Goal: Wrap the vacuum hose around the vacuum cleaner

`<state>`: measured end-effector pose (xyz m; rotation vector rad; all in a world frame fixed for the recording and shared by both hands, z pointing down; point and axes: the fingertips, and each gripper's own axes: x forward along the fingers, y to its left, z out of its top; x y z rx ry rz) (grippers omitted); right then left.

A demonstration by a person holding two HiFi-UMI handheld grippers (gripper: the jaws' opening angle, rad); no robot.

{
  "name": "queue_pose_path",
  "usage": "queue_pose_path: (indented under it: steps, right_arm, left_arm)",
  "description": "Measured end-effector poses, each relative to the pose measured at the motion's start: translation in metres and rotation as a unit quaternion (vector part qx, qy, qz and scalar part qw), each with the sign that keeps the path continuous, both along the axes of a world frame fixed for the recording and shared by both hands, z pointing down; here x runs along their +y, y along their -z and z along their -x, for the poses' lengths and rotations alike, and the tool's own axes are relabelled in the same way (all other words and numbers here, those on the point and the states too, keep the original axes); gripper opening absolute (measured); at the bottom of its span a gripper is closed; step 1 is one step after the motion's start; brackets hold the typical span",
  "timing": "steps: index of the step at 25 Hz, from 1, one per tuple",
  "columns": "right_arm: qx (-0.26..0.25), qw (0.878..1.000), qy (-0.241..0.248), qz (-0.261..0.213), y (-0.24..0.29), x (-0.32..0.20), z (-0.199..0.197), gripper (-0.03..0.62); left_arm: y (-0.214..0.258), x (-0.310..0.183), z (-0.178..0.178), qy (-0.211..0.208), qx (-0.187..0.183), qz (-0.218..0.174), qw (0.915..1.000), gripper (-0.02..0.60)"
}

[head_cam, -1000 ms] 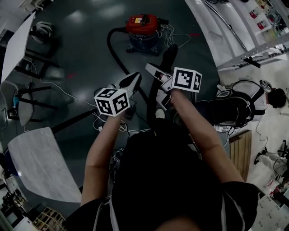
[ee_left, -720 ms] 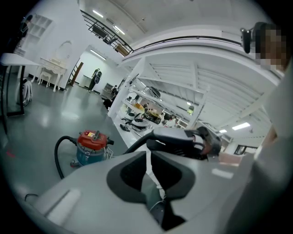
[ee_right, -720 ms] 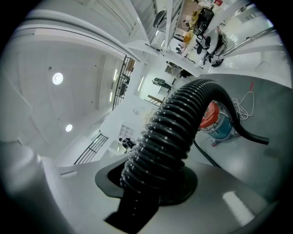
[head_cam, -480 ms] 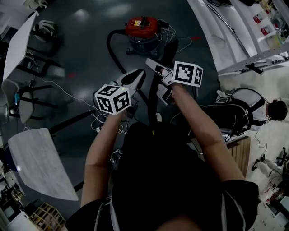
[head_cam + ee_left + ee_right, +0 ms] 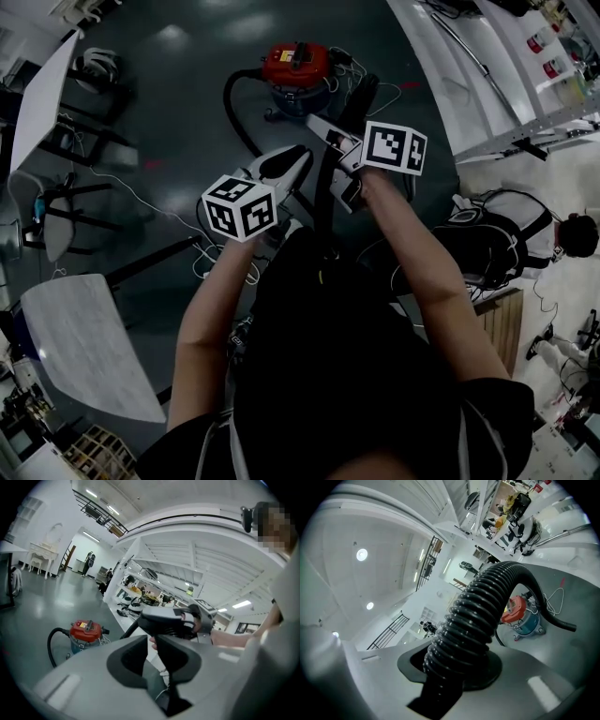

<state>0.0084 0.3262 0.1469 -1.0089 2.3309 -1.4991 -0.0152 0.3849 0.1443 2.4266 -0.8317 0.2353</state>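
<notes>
Grey, glossy floor [image 5: 178, 56] is spreading under everything, and the vacuum cleaner [image 5: 298, 70], a red-topped canister on a blue base, is standing on it at the far end of the head view. A white tabletop [image 5: 84, 347] is lying well off to the near left of the vacuum cleaner. The hose [image 5: 230, 103], black and ribbed, is leaving the vacuum cleaner's left side, arching outward and running back across the floor toward the person. It is trailing off to one side of the vacuum cleaner, not coiled round it. On the near side of the vacuum cleaner it is bending up to the two grippers. The right gripper [image 5: 330, 164] is hanging on the near side of the vacuum cleaner, its jaws standing partly apart and clamping the hose. In the right gripper view the ribbed tube is filling the whole gap between the pads, then rising and curving over toward the vacuum cleaner. The left gripper [image 5: 295, 161] is hovering a little further to the vacuum cleaner's near left, just beside the hose. Its jaws are opening and are showing only a narrow gap so far. The pads are pressing on nothing, and through the slit in the left gripper view a strip of floor and a thin white cable [image 5: 161, 693] are showing.
</notes>
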Motion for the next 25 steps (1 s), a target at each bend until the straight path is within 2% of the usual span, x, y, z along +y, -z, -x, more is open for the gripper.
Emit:
queue_pose_path:
  steps: [5, 14, 25]
  right_arm:
    - [0.002, 1.0, -0.014, -0.005, 0.004, -0.018, 0.003, 0.138]
    - [0.029, 0.999, -0.034, 0.019, -0.014, -0.064, 0.004, 0.138]
    - [0.034, 0.998, -0.057, 0.023, -0.017, -0.139, 0.012, 0.138]
  left_arm:
    - [0.0, -0.02, -0.001, -0.022, 0.013, -0.007, 0.9997, 0.075]
    - [-0.001, -0.06, -0.011, -0.079, 0.023, 0.003, 0.9966, 0.104]
    - [0.001, -0.129, 0.002, -0.111, 0.028, 0.003, 0.9935, 0.115]
